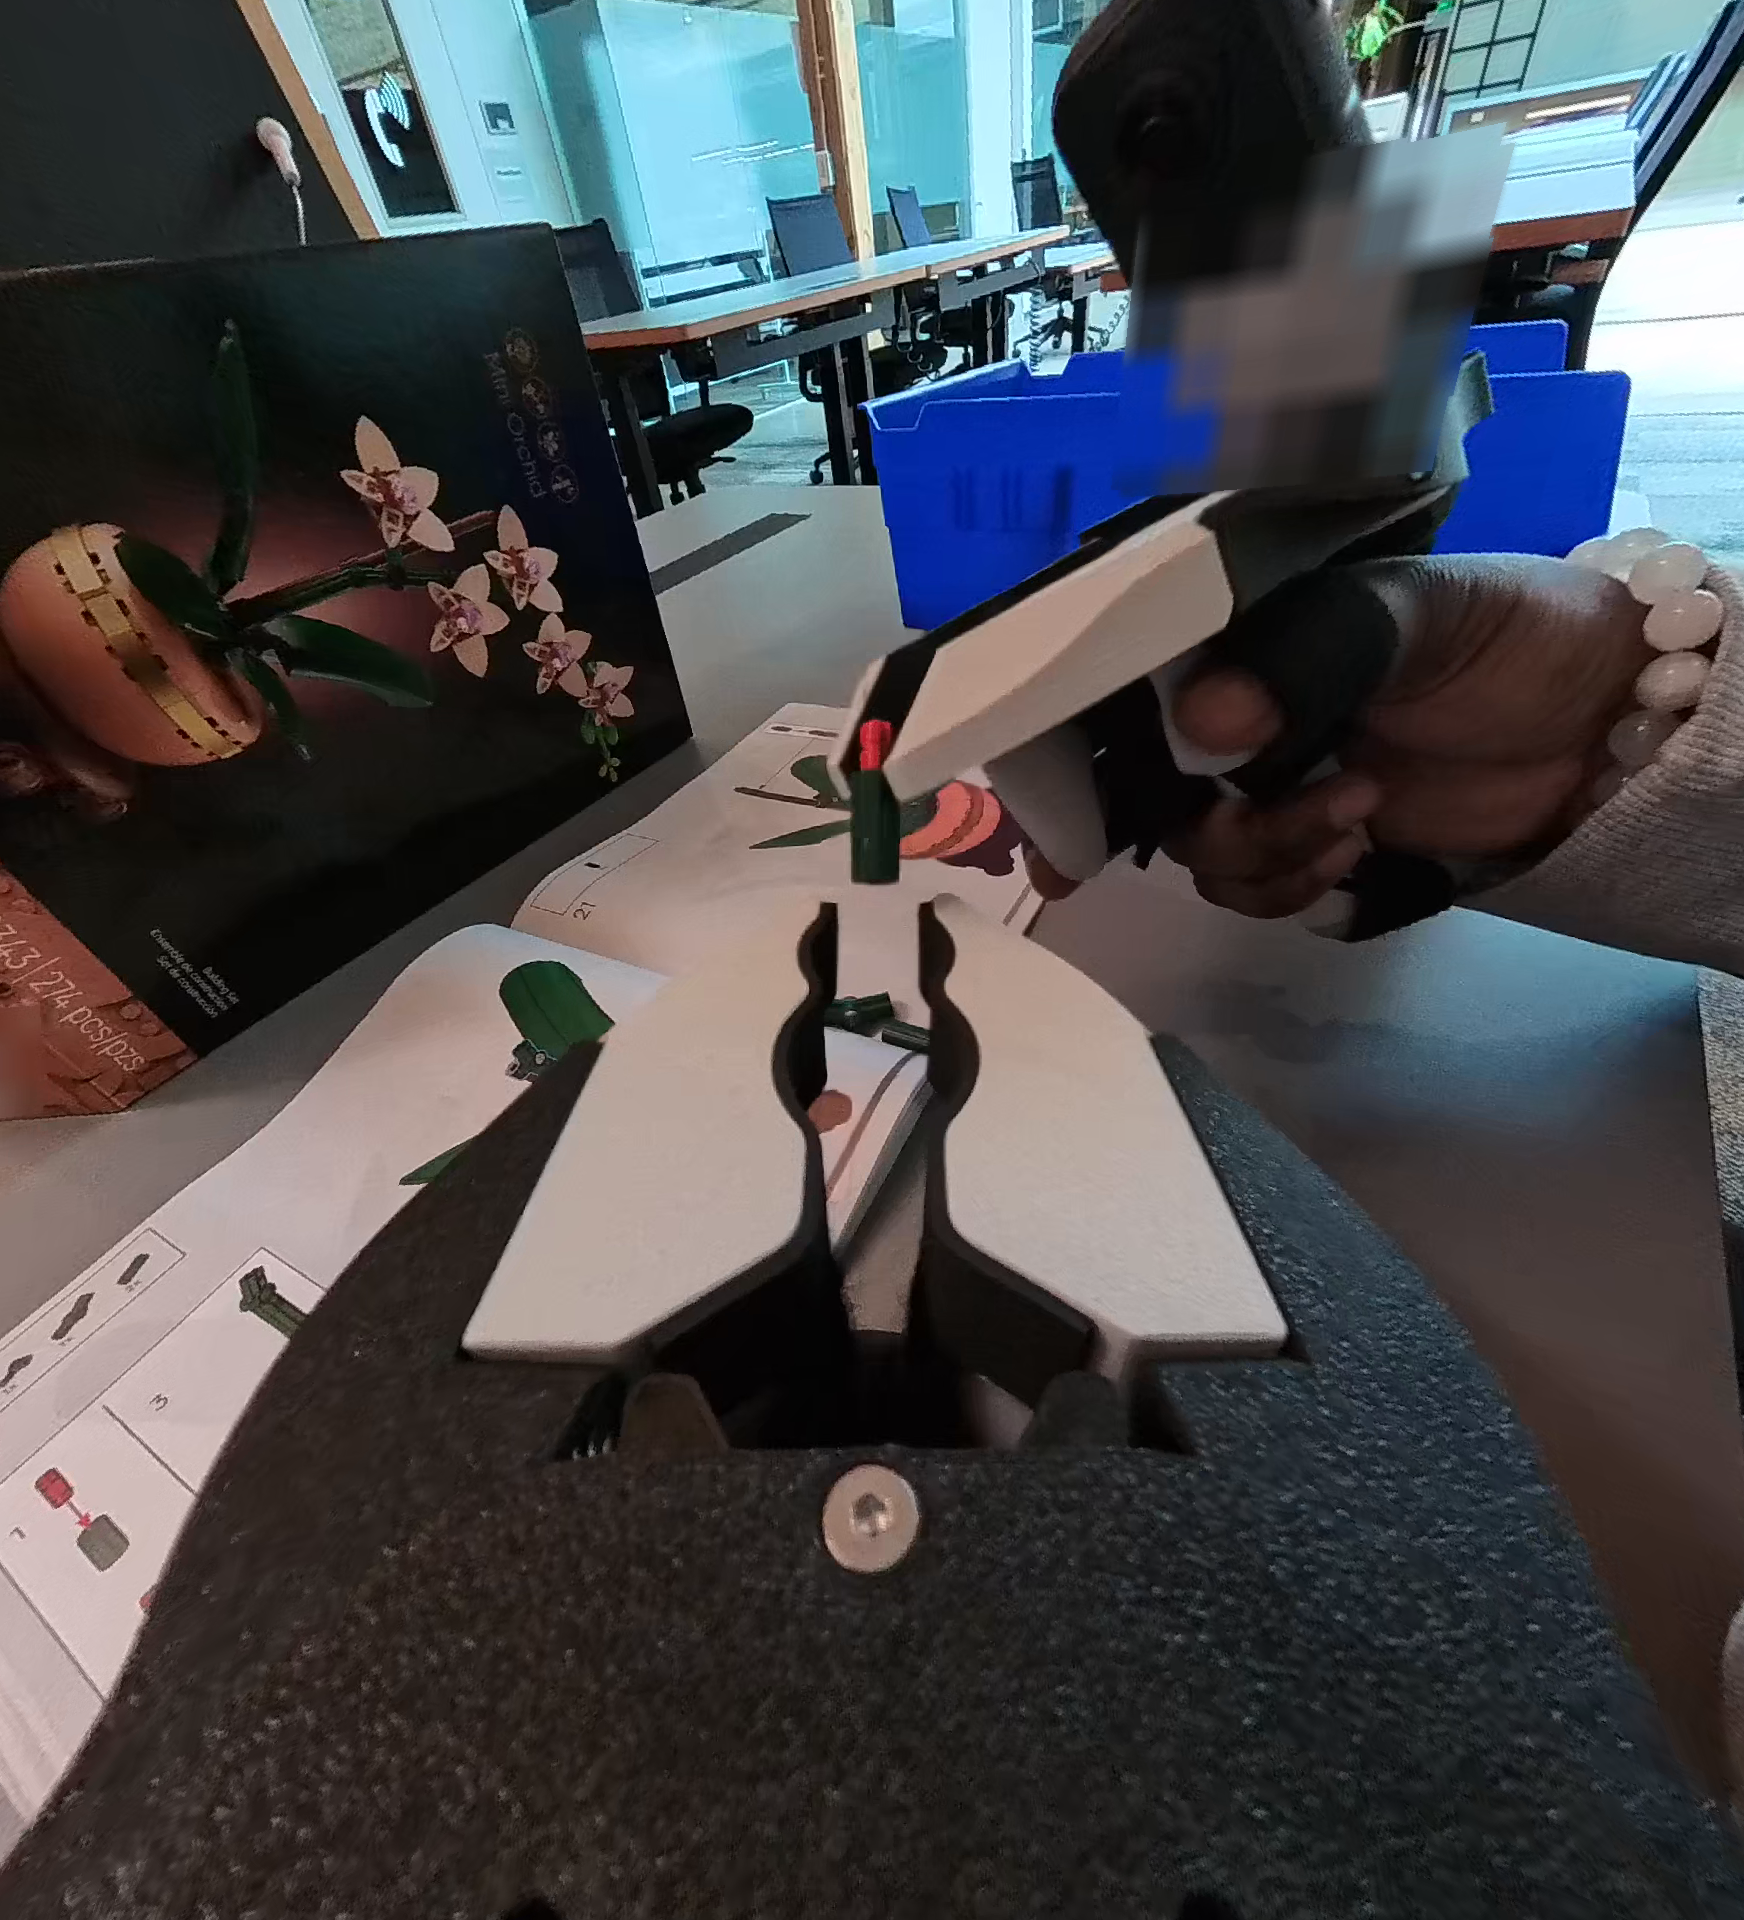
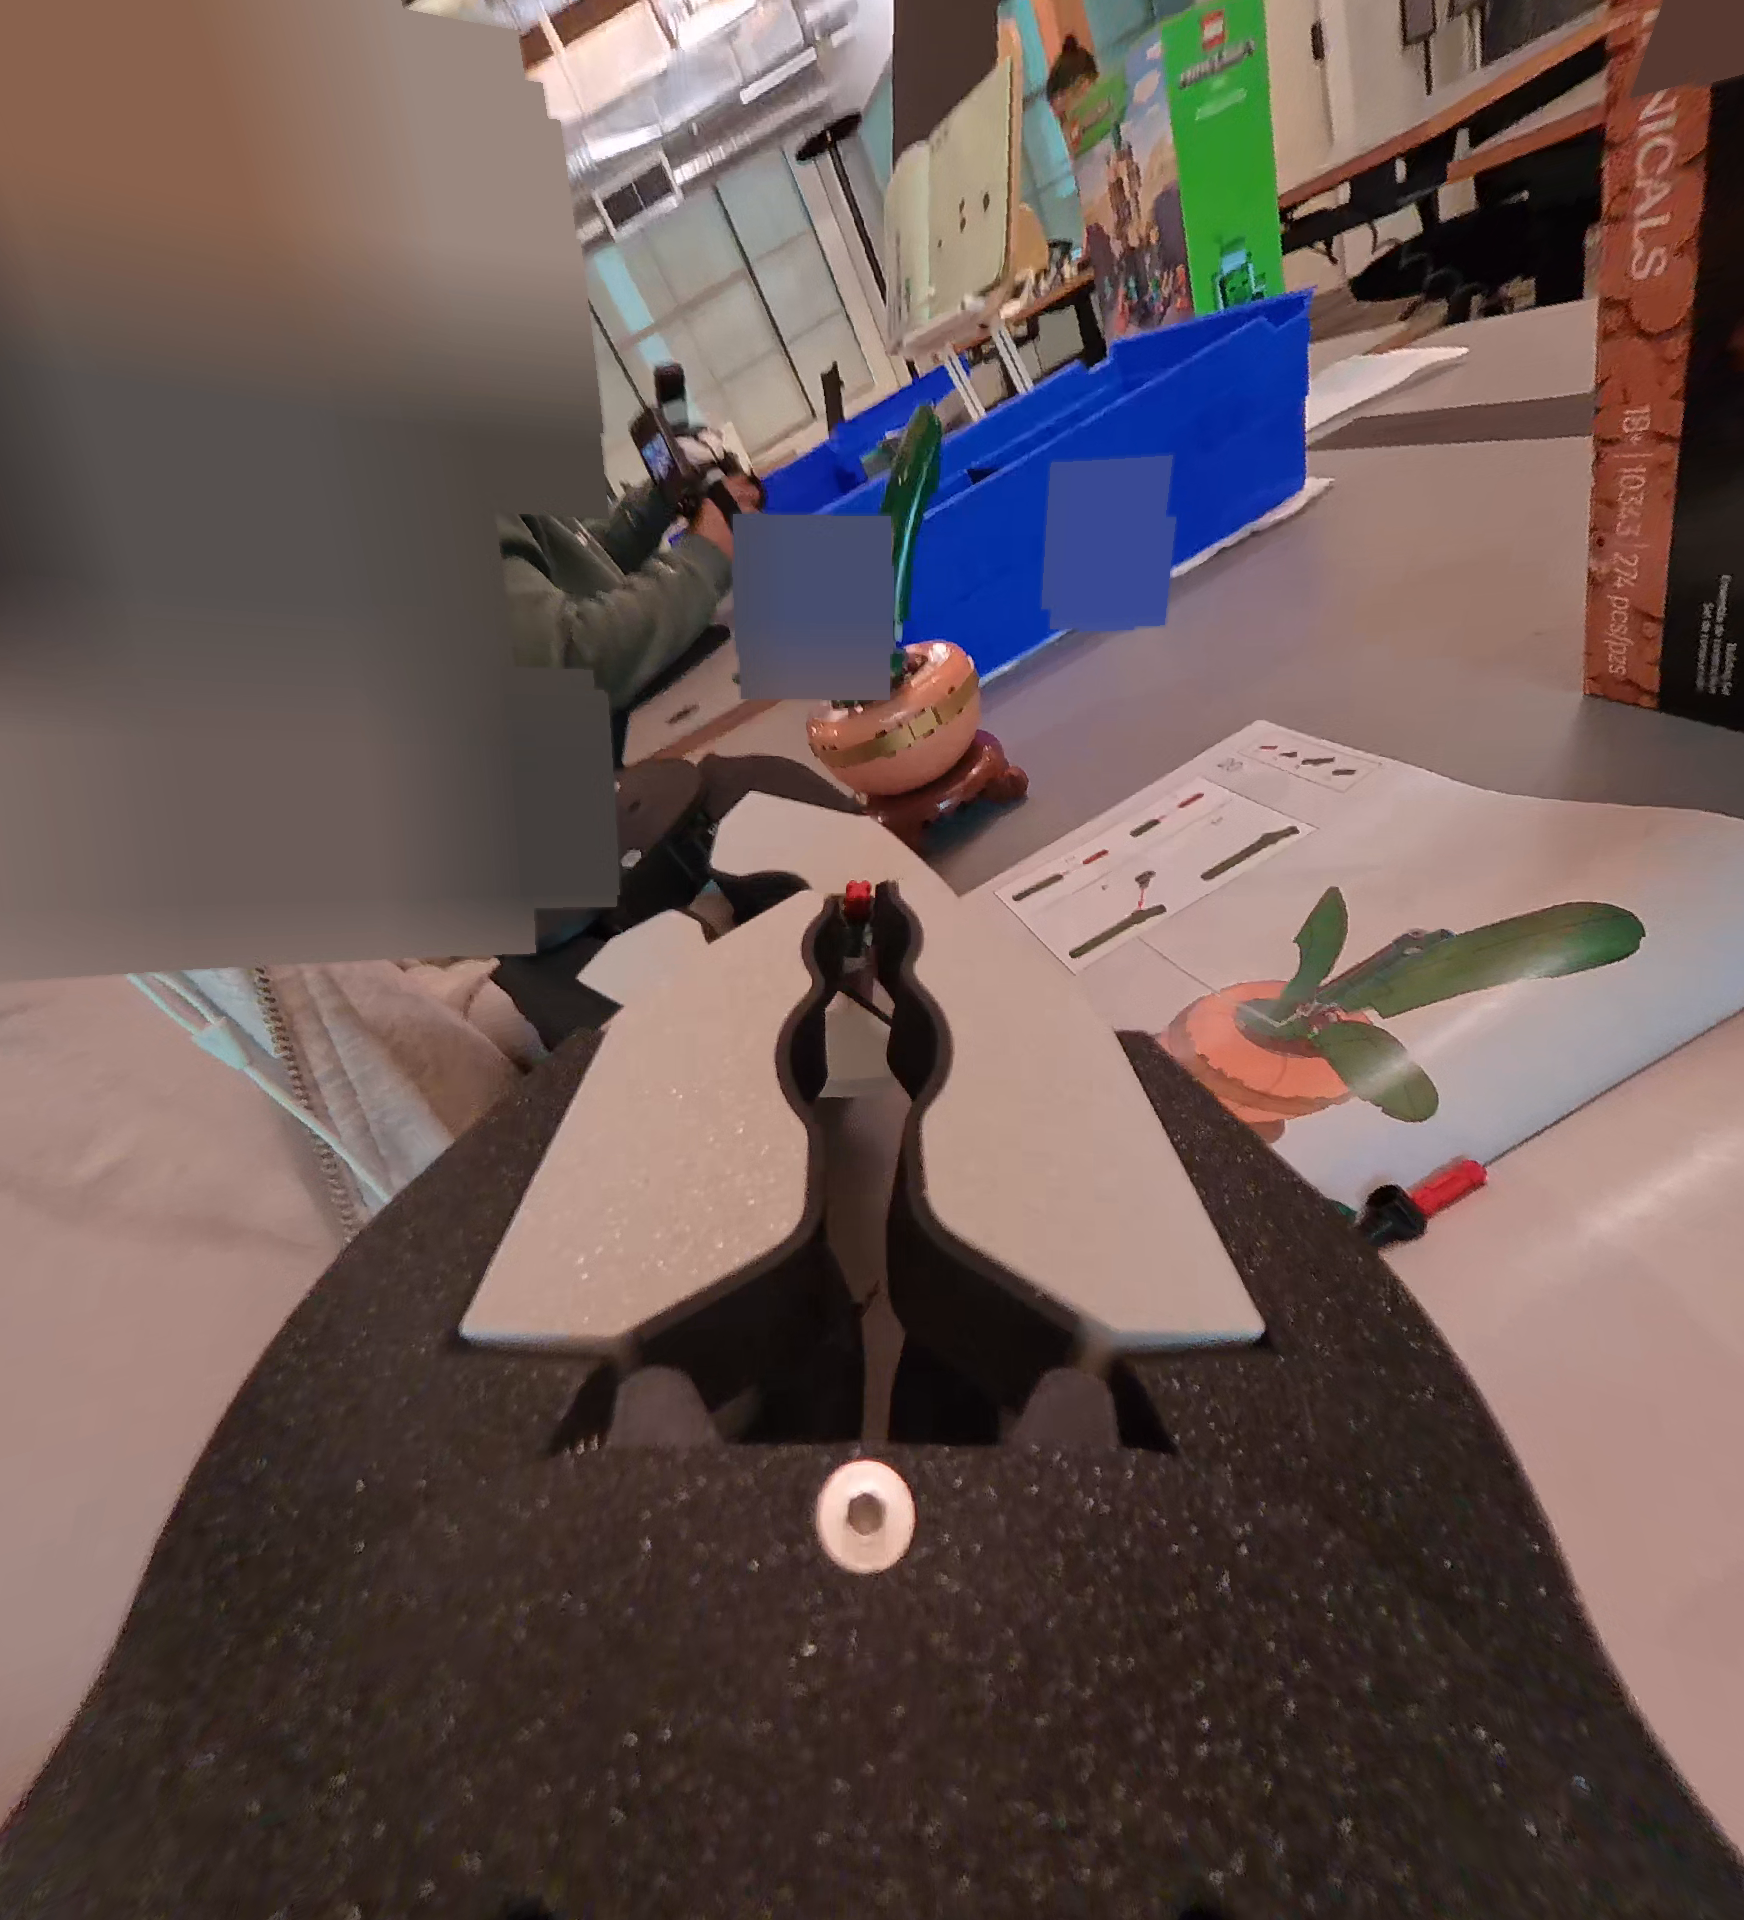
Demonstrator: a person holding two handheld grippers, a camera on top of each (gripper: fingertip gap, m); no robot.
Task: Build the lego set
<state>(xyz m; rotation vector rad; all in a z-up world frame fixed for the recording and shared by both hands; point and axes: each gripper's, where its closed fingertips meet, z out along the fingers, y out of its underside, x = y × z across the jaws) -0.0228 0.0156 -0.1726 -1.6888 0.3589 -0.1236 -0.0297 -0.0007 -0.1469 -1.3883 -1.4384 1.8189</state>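
My right gripper (image 2: 860,906) is shut on a small dark green stem piece with a red pin on top (image 2: 855,896). In the left wrist view it (image 1: 873,774) comes in from the right, held in a hand, with the piece (image 1: 873,821) hanging upright just above and in front of my left gripper (image 1: 876,920). The left gripper is open a little and empty, over the open instruction booklet (image 1: 348,1174). Two small dark green pieces (image 1: 863,1008) lie on the booklet below its tips. The half-built pot with one green leaf (image 2: 899,727) stands on the table beyond.
The set's dark box (image 1: 255,623) stands at the left. Blue bins (image 2: 1107,416) sit at the back of the grey table (image 2: 1419,582). A red and black pin (image 2: 1424,1195) lies by the booklet's near edge. Another person sits behind the pot. Less than 4 cm separates the two grippers' tips.
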